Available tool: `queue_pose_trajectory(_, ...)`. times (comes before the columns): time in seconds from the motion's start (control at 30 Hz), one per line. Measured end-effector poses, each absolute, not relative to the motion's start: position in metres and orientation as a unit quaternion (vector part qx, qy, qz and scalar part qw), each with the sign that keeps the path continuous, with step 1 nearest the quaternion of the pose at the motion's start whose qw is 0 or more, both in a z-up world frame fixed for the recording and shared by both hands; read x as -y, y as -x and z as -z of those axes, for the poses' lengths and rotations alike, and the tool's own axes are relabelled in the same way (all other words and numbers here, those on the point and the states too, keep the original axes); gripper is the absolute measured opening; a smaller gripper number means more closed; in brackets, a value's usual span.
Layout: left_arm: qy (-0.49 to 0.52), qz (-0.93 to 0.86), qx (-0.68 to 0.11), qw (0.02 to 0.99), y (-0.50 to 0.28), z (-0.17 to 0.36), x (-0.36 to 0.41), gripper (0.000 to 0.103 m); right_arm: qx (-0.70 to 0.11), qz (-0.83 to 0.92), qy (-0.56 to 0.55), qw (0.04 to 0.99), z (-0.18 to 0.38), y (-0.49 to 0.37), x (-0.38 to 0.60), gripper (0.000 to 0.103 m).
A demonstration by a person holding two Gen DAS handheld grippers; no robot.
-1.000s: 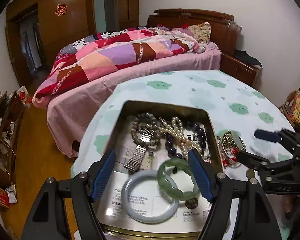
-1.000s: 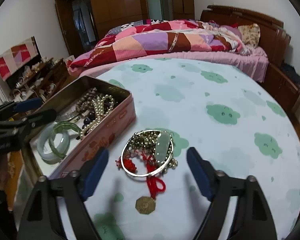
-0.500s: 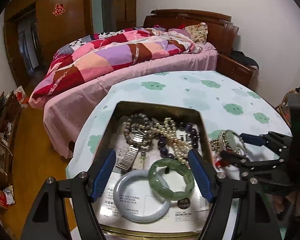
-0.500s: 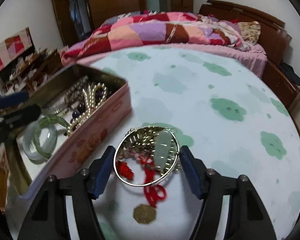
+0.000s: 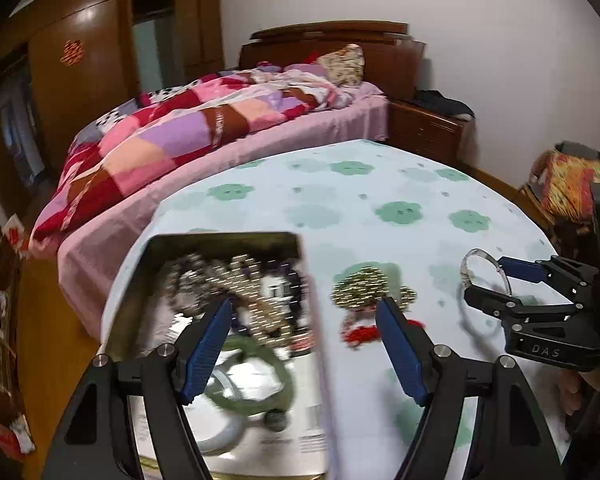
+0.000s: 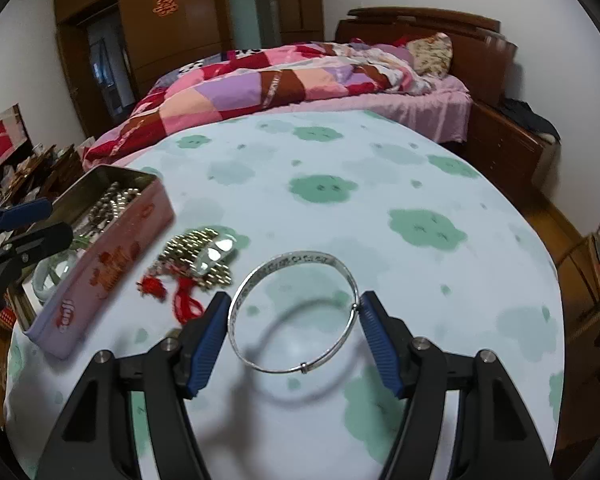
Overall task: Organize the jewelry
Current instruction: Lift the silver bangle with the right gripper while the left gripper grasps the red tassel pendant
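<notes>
My right gripper (image 6: 294, 308) is shut on a thin silver bangle (image 6: 296, 257), held flat a little above the tablecloth with its shadow beneath; the bangle (image 5: 484, 257) also shows in the left wrist view. Left of it a pile of gold chain with a pale jade pendant and red cord (image 6: 200, 252) lies on the cloth. Further left stands the open pink tin (image 6: 112, 264) with bead strings, a green bangle (image 5: 260, 380) and a whitish bangle (image 5: 220, 432). My left gripper (image 5: 304, 312) hangs open over the tin's right rim (image 5: 306, 280), with nothing between its fingers.
The round table (image 6: 380, 168) carries a pale cloth with green cloud prints. A bed with a patchwork quilt (image 6: 280, 80) runs behind it. A wooden nightstand (image 6: 508, 148) stands at the right, and cluttered shelves (image 6: 24, 168) at the left.
My right gripper closed on the silver bangle, lifted it off the pile and carried it to the right. My left gripper slid right, from over the tin's middle to its right rim.
</notes>
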State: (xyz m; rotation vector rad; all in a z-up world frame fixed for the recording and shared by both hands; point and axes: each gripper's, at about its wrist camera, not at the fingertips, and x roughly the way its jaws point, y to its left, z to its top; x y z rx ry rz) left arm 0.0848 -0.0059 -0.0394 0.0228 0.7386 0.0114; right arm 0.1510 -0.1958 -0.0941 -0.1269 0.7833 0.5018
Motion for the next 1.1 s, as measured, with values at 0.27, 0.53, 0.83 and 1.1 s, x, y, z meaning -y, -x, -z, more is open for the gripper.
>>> queue_pose_trajectory(0.27, -0.033, 0.043, -0.379, 0.924, -0.097, 0.046, 0.049, 0.059, -0.366, -0.227, 0.040, 0.902, 0.089, -0.152, 0.217, 0.068)
queue_pose_trajectory(0.53, -0.020, 0.069, -0.430, 0.900, -0.110, 0.077, 0.068, 0.039, -0.358, -0.228, 0.035, 0.905, 0.089, -0.151, 0.220, 0.068)
queue_pose_trajectory(0.83, -0.014, 0.079, -0.456, 0.886, -0.120, 0.096, 0.074, 0.000, -0.358, -0.229, 0.035, 0.905, 0.089, -0.150, 0.219, 0.068)
queue_pose_trajectory(1.1, 0.009, 0.090, -0.392, 0.915, -0.096, 0.050, 0.058, 0.000, -0.351, -0.227, 0.036, 0.907, 0.088, -0.149, 0.219, 0.068)
